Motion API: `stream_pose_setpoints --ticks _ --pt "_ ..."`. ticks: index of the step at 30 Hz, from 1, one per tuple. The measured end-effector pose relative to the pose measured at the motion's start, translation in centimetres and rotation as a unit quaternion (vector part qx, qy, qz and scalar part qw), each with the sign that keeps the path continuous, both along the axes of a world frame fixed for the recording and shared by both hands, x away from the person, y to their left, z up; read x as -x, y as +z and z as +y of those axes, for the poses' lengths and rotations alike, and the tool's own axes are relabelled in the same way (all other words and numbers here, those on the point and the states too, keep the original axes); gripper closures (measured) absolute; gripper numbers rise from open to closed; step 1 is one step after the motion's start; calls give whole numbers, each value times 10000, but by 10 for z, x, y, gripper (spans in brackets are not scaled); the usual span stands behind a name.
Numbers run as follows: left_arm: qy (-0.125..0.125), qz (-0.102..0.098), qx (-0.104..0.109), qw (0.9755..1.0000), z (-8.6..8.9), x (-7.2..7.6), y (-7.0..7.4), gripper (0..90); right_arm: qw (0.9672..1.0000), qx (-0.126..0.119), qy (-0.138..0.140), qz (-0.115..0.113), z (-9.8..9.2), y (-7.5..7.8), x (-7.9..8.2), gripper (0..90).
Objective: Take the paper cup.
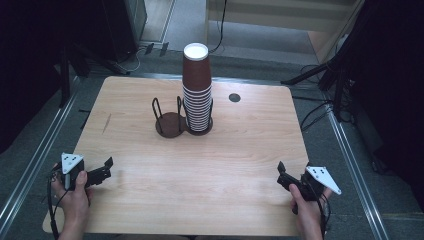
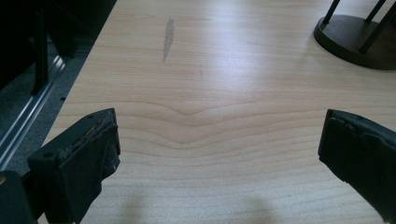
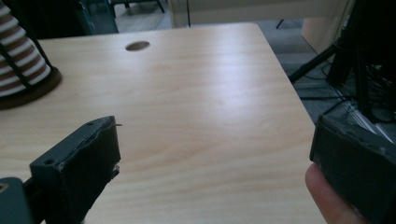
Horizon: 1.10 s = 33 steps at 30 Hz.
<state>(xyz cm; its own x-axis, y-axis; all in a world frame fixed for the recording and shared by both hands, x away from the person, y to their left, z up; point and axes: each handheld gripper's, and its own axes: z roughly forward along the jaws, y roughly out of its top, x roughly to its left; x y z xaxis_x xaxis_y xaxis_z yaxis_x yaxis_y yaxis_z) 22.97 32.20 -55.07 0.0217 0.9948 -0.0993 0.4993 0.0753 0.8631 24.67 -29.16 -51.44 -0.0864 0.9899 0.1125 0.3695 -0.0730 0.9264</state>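
A tall stack of brown paper cups point(image 1: 197, 92) stands upside down in the right well of a dark wire two-well cup holder point(image 1: 170, 124) at the middle of the wooden table point(image 1: 240, 145); the left well is empty. My left gripper point(image 1: 102, 170) rests at the near left edge, held by a hand, its jaws wide open over bare wood point(image 2: 219, 149). My right gripper point(image 1: 282, 175) sits at the near right, jaws also open with nothing between them point(image 3: 210, 158). The cup stack point(image 3: 18, 60) shows at the far left of the right gripper view.
A round cable hole point(image 1: 234, 97) lies in the table behind and right of the holder. A grey smear point(image 2: 168, 35) marks the wood on the left. Dark stands and cables point(image 1: 330, 75) surround the table on the floor.
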Motion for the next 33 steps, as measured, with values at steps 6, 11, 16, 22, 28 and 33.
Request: stream_pose_setpoints --ticks 6,11,16,22,28,33 --pt "-173 113 9 9998 -1 -3 0 0 9999 95 114 -35 19 12 -11 27" --pt "-168 99 -123 9997 -3 -3 0 0 9995 224 209 -38 31 21 -22 39" --pt "-143 147 -232 9995 -6 -3 0 0 9989 292 353 -39 44 32 -34 44" --pt "-140 164 -225 9995 -5 -4 0 0 9977 363 556 -148 62 55 -54 50" --pt "-145 96 -240 9996 -6 -3 0 0 9961 395 736 -275 83 70 -71 51" --pt "-188 90 -231 9995 -6 -3 0 0 9950 394 873 -295 102 76 -80 50"
